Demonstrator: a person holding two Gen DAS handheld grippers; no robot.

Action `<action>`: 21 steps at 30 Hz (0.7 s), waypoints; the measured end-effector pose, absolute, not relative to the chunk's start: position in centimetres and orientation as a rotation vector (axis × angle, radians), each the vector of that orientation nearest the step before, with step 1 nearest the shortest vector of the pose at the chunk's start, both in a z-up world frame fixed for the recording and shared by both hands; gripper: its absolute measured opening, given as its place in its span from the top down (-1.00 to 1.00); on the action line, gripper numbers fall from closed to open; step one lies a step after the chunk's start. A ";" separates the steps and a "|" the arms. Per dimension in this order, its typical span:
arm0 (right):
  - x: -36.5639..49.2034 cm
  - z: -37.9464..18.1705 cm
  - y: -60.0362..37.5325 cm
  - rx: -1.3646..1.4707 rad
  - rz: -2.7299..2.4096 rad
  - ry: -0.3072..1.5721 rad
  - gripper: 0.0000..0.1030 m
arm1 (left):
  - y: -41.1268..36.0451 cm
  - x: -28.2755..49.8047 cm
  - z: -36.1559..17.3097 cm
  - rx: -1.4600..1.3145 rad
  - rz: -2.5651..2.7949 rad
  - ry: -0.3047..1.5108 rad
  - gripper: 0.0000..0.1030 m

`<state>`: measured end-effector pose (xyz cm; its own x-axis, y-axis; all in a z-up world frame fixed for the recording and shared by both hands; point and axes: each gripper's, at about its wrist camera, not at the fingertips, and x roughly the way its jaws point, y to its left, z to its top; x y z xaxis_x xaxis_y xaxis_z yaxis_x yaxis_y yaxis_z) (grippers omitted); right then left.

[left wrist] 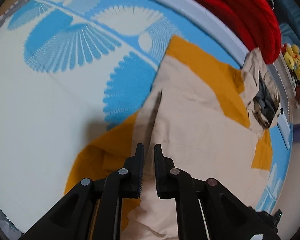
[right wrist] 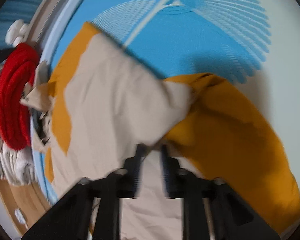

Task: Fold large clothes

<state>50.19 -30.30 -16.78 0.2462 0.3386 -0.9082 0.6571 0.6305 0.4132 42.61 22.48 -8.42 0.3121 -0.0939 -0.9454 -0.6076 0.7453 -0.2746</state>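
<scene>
A beige-and-mustard garment [left wrist: 200, 108] lies rumpled on the blue-and-white mat [left wrist: 50, 92], both the left gripper [left wrist: 149, 150] and right gripper [right wrist: 153, 150] pinching beige folds at 6 o'clock; only the left view shows yellow plush toys [left wrist: 295, 62] at 3 o'clock.

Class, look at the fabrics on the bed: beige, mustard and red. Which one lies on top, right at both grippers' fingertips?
The beige garment. It lies over the mustard cloth, running up to the left gripper and right gripper. The red cloth is bundled at the bed's far edge.
</scene>
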 end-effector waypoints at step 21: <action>53.9 -15.8 -25.7 0.566 -0.178 1.350 -0.17 | 19.2 43.7 -11.1 -0.665 0.258 1.323 0.73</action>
